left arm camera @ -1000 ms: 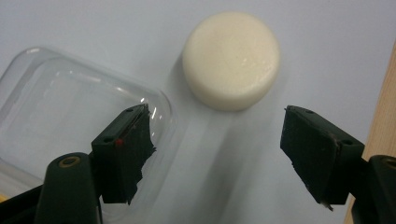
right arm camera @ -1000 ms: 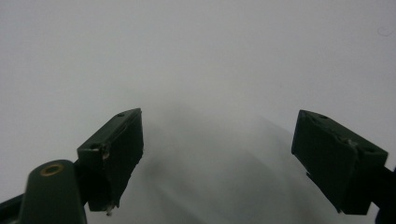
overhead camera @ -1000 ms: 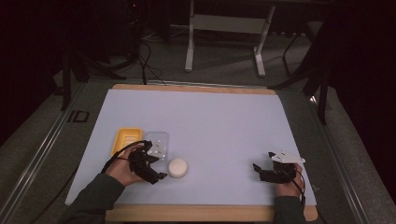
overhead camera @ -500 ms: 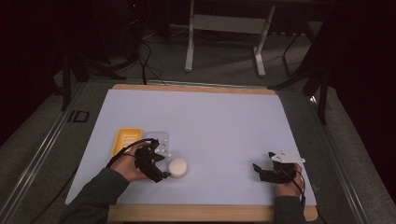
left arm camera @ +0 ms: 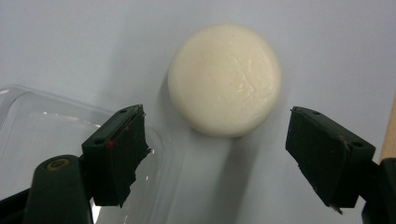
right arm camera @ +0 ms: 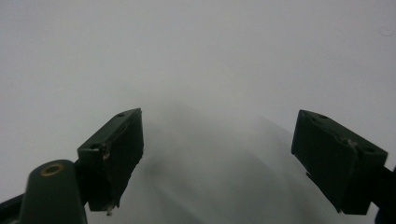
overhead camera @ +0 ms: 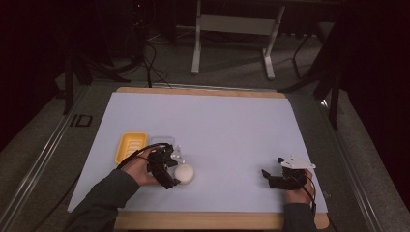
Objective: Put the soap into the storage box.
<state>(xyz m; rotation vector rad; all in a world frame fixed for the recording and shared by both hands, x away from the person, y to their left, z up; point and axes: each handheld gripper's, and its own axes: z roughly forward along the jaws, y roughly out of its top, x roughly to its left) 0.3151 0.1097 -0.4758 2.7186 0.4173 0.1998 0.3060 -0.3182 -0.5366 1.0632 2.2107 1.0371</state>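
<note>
A round cream-white puck lies on the white mat, near its front left. My left gripper hovers right beside it, open. In the left gripper view the puck sits just ahead of the gap between the spread jaws, touching neither. A clear plastic lid or tub lies under the left jaw. My right gripper rests open at the front right of the mat, and the right gripper view has bare white mat between its jaws.
A yellow tray lies on the mat just behind my left hand, next to the clear tub. The wooden table edge runs along the front. Metal stand legs and cables are on the floor beyond.
My left gripper has shifted right and slightly forward, closing in on the puck. The right gripper has stayed put.
</note>
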